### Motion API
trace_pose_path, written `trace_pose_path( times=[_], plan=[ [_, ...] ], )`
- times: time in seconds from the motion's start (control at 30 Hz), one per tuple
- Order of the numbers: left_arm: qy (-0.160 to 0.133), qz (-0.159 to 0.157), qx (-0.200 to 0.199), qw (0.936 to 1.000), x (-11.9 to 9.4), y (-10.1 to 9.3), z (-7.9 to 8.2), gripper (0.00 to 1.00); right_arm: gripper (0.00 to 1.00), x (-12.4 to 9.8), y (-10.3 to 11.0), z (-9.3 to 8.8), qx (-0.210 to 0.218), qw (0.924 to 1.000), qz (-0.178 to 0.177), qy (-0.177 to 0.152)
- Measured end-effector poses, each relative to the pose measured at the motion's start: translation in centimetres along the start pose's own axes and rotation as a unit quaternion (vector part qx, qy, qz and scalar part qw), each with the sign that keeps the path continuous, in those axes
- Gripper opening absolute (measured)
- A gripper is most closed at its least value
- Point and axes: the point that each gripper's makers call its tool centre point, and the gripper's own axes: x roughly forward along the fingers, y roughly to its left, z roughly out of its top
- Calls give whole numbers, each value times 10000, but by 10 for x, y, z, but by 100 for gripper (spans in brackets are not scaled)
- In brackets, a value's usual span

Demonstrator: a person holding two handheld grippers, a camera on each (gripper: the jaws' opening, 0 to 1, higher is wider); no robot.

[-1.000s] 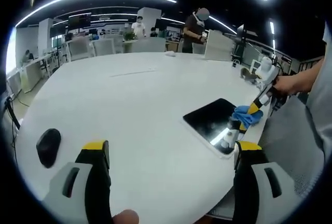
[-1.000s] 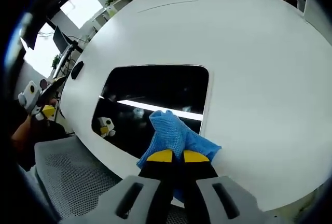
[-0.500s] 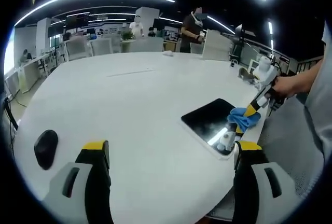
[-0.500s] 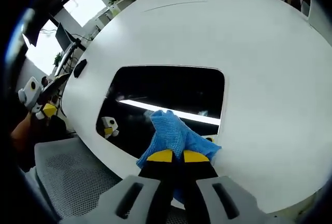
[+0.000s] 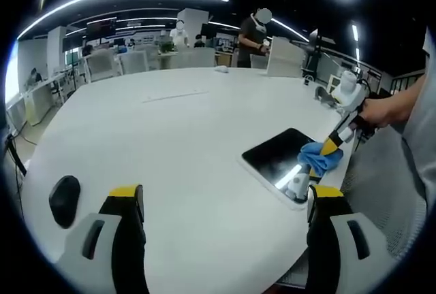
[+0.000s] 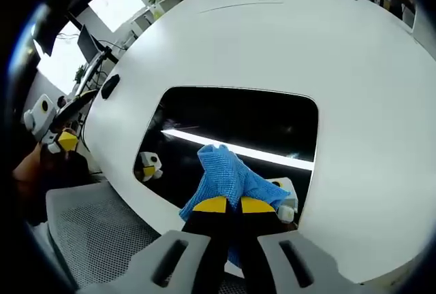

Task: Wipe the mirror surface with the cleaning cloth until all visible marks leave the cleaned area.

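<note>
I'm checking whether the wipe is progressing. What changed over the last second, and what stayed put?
The right gripper, still shut on the blue cloth, has slid the cloth along the mirror: in the right gripper view more glass now lies to the cloth's right. The left gripper stays open above the white table, holding nothing. The black mouse hasn't been touched.

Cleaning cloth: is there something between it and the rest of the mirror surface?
Nothing visible. The right tongs hold the blue cleaning cloth directly on the mirror, whose dark surface ahead is bare.
</note>
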Motion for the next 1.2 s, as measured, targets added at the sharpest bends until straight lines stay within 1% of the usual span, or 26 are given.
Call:
trace_pose_path(
  times=[0.17, 0.33, 0.43, 0.73, 0.93, 1.13, 1.2],
  plan=[
    [-5, -43, -33, 10000, 1, -1, -1, 99, 0, 5, 12, 3, -95, 9999, 51, -12],
    [40, -125, -27, 9999, 2, -7, -3, 99, 0, 11, 24, 6, -180, 9998, 129, 17],
    [23, -114, -25, 9999, 3, -6, -3, 99, 0, 15, 35, 8, -230, 9996, 174, 33],
    [1, -95, -79, 9999, 0, -5, -6, 99, 0, 25, 58, 14, -341, 9990, 273, 79],
    [13, -73, -85, 9999, -2, -3, -8, 99, 0, 29, 68, 17, -455, 9984, 300, 127],
    [-20, -79, -90, 9999, -3, -4, -8, 99, 0, 34, 80, 20, -532, 9979, 334, 170],
    [-76, -89, -91, 9999, -3, -4, -7, 99, 0, 36, 85, 22, -597, 9975, 333, 172]
  ],
)
